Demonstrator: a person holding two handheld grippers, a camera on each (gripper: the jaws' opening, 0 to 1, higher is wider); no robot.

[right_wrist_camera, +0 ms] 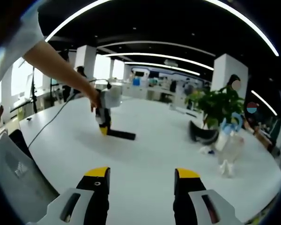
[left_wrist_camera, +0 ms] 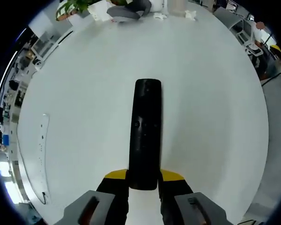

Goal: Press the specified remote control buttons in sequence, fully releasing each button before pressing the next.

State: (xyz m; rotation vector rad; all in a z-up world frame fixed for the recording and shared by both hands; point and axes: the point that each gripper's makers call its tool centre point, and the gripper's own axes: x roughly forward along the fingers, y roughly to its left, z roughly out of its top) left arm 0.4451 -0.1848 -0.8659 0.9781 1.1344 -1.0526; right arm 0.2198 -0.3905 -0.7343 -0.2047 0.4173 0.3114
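The black remote control lies on the white table, its near end clamped between the left gripper jaws and its long axis running straight ahead, while the right gripper, jaws wide and empty, hangs well apart.

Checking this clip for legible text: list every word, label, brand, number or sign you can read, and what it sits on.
None can be read.
remote control: black, held between the left gripper's jaws; its button markings are too dark and small to read.
ruler-like clear strip on the white table: small dots only, no legible figures.
Background screens and signs in the right gripper view: too blurred.
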